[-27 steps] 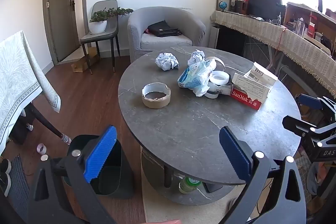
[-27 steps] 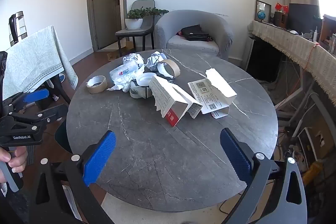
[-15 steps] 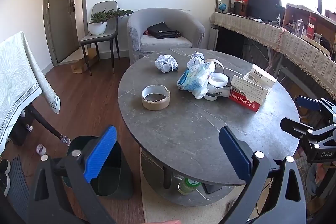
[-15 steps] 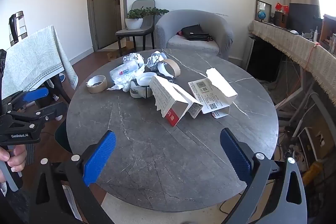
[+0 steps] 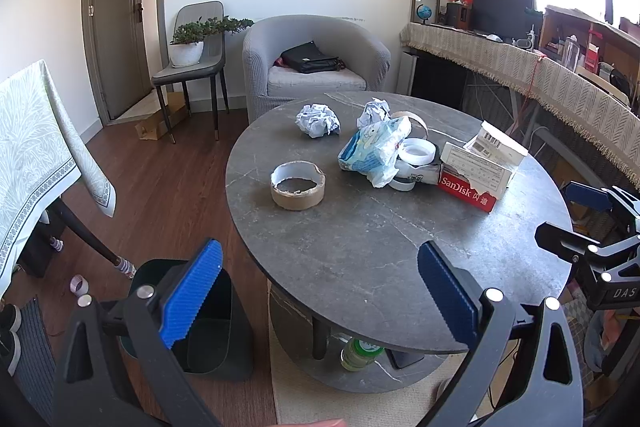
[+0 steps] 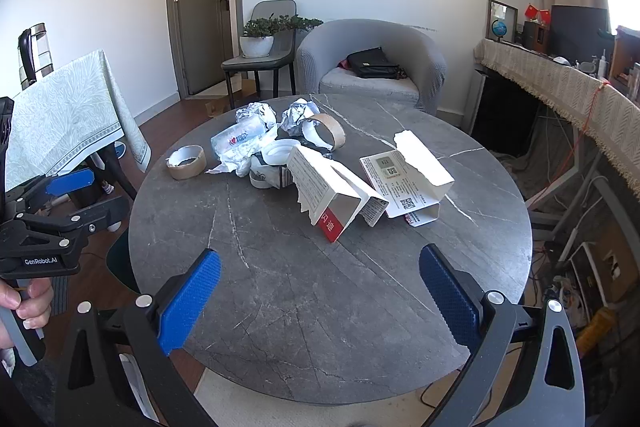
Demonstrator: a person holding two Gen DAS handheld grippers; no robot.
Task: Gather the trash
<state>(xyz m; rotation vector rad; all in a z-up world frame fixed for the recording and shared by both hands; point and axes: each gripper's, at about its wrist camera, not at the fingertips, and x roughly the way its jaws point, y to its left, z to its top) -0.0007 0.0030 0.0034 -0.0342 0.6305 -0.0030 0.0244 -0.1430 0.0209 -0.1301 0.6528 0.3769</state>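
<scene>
Trash collecting not begun: both claws wide apart and empty, litter untouched.
Left claw (image 5: pixel 320 291) and right claw (image 6: pixel 320 291) hover; crumpled paper (image 5: pixel 318 120), tape cores (image 5: pixel 298 185), torn boxes (image 6: pixel 340 199) cover the surface (image 5: pixel 360 247); bin (image 5: pixel 208 327) below.

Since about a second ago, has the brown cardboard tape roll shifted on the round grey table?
No. The brown cardboard tape roll keeps its spot on the round grey table, left of the blue-white plastic bag.

Trash count on the round grey marble counter (image 5: pixel 360 259).
2 crumpled white paper balls (image 5: pixel 318 120), 2 brown cardboard tape cores (image 5: pixel 297 184), 1 white tape roll (image 5: pixel 417 151), 1 blue-white plastic wet-wipe pack (image 5: pixel 374 149), 2 torn white cardboard boxes (image 6: pixel 334 195), one with a red end; 1 dark bin on the floor (image 5: pixel 208 323).
</scene>
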